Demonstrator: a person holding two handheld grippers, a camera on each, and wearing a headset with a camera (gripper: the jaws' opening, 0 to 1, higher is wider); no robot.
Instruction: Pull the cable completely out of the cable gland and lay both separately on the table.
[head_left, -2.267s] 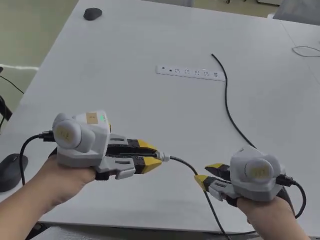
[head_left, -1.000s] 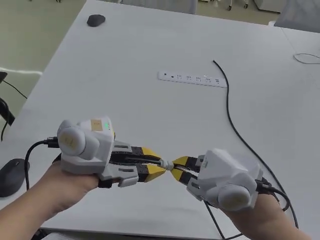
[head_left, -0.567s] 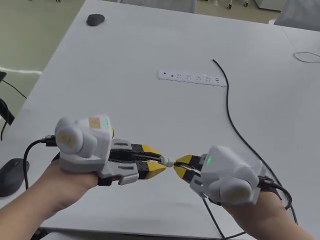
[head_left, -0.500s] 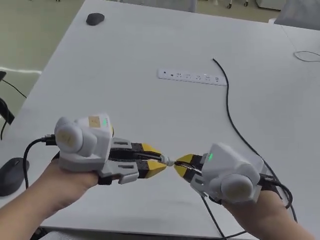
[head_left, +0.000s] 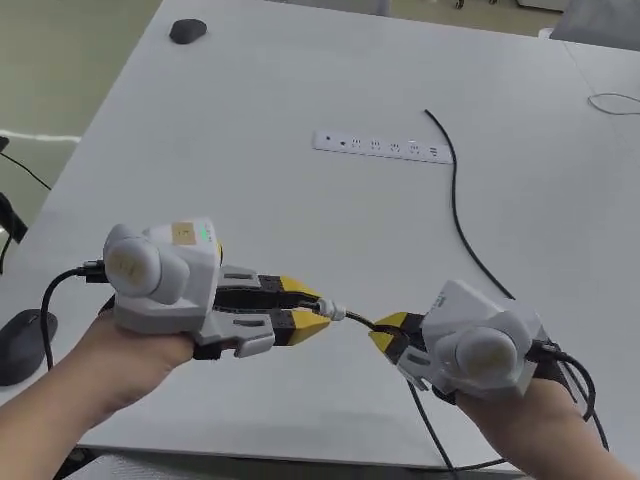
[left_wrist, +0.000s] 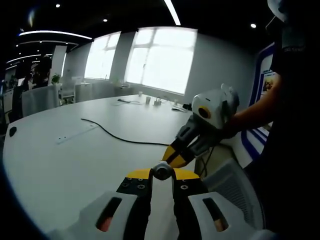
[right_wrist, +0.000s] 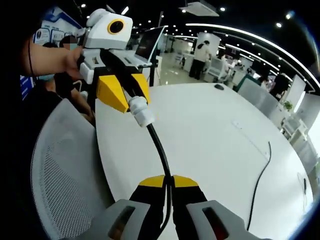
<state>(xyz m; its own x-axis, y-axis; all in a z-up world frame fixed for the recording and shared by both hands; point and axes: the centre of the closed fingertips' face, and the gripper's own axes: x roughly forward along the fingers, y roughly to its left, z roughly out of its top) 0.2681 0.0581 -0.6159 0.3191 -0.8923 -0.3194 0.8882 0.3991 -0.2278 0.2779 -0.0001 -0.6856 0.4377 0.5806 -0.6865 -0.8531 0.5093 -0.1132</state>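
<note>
A small white cable gland (head_left: 331, 312) sits between the yellow tips of my left gripper (head_left: 316, 315), which is shut on it; the left gripper view has the gland (left_wrist: 162, 170) at the jaw tips. A black cable (head_left: 361, 323) runs out of the gland to my right gripper (head_left: 385, 334), shut on the cable a short way from the gland. The right gripper view looks along that cable (right_wrist: 159, 148) up to the gland (right_wrist: 140, 112) held by the left gripper. Both grippers hover above the white table (head_left: 300, 190) near its front edge.
A white power strip (head_left: 380, 146) lies mid-table with a black cord (head_left: 455, 215) trailing toward the right gripper. A dark mouse (head_left: 187, 29) rests at the far left, another dark mouse (head_left: 20, 344) left of the front edge. A thin white wire (head_left: 612, 102) lies far right.
The right gripper came in beside the gland, shut on the cable, and has drawn away to the right, so a short stretch of cable shows between the two grippers.
</note>
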